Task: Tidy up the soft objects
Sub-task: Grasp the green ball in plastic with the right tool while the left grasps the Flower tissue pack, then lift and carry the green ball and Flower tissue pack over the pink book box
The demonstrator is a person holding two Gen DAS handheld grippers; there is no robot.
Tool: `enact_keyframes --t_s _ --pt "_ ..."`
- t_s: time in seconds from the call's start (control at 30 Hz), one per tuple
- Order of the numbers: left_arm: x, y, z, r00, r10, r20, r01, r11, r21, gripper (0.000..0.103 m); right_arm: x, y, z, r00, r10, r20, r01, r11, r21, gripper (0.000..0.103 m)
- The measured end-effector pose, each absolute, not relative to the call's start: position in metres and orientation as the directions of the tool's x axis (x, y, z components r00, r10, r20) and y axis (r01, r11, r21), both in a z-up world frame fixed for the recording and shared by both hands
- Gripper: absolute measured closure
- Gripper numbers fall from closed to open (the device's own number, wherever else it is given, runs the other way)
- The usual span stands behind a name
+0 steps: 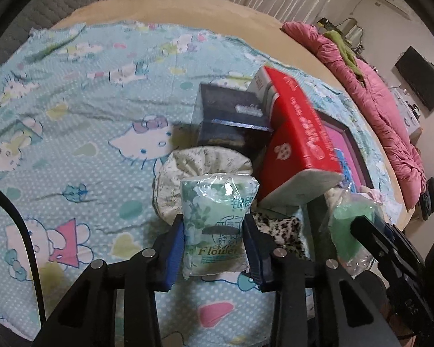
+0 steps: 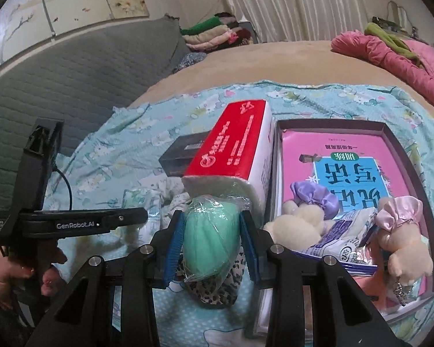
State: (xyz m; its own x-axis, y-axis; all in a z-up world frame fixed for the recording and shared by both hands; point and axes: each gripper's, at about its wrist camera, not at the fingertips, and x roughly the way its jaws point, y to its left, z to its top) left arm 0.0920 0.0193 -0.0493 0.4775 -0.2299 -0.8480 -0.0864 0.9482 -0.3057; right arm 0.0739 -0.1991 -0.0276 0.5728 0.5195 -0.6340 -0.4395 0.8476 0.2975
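Two plush toys (image 2: pixel 301 225) (image 2: pixel 402 245); two tissue packs (image 1: pixel 217 225) (image 2: pixel 344 237); one red box (image 2: pixel 234 141); one dark box (image 1: pixel 231 118); one tray (image 2: pixel 390 133).

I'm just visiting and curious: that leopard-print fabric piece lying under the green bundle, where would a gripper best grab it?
Probably at the leopard-print fabric's near edge, coming from above once the right gripper lifts the wrapped green bundle away. It lies flat and limp on the bedsheet, so pinching a bunched fold beats sliding under.

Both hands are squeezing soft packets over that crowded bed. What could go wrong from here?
1. The red box leans tilted right beside the green bundle in the right tool; a nudge might topple it.
2. The left tool pinches the tissue pack near its lower half, so it could slip.
3. The tray already looks crowded with plush toys, so additions may spill out.
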Motion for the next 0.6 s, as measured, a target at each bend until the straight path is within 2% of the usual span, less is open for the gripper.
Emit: enact_keyframes --t_s 0.4,0.6 --pt "0.084 -0.004 0.009 0.562 -0.203 -0.802 -0.019 0.966 -0.258 0.064 0.068 -0.22 -0.008 0.63 0.538 -0.56 -0.429 0.843 0.326 0.064" --pt "0.087 -0.027 0.022 0.564 -0.205 -0.8 0.018 0.971 -0.237 0.064 0.064 -0.234 0.004 0.661 0.542 -0.52 -0.423 0.841 0.338 0.064"
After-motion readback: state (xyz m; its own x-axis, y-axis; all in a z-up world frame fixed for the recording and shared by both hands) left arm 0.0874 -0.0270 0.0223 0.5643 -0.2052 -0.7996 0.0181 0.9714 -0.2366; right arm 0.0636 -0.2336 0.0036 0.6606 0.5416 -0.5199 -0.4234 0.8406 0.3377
